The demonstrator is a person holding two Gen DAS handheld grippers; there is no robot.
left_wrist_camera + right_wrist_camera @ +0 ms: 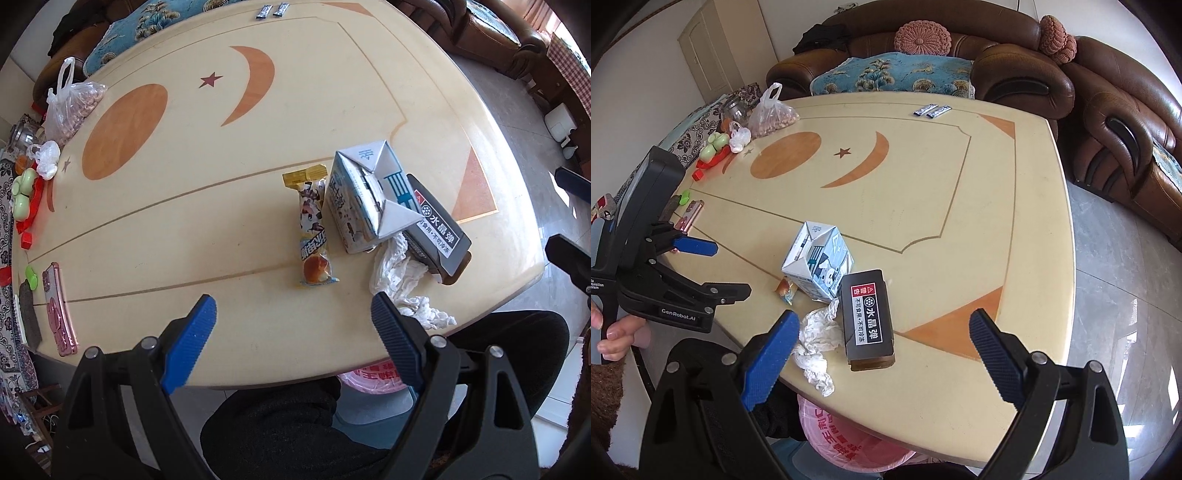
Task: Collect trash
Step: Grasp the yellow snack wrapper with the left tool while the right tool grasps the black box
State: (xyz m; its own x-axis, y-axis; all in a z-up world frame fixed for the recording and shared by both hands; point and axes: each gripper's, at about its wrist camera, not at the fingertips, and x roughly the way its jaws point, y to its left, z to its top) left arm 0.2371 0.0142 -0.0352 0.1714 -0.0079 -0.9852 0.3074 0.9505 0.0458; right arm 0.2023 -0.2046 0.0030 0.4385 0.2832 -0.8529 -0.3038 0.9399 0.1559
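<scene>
The cream table (258,122) with orange moon and star inlays fills the space ahead of both grippers; a brown sofa (1015,62) stands beyond its far edge. Under the near edge, below the right gripper's fingers, sits a bin lined with a pink bag (842,443).

The left gripper (293,314) hangs over the near edge with its blue-padded jaws spread wide and nothing between them. The right gripper (882,332) is likewise released, jaws far apart and empty above the table.

The trash lies in a cluster. Straight ahead of the right gripper, between its two fingers, is a dark box (868,317) with a white label, lying flat. Just beyond it, touching its far end, stands a white-and-blue milk carton (820,262) with its top unfolded. A crumpled white tissue (816,343) lies by the right gripper's left finger, against the box's side. A snack wrapper (314,229) lies flat ahead of the left gripper, just left of the carton.

Far to the left gripper's left rest a pink phone (59,306) and a plastic bag of nuts (70,107); two small sachets (271,11) lie at the far edge.
</scene>
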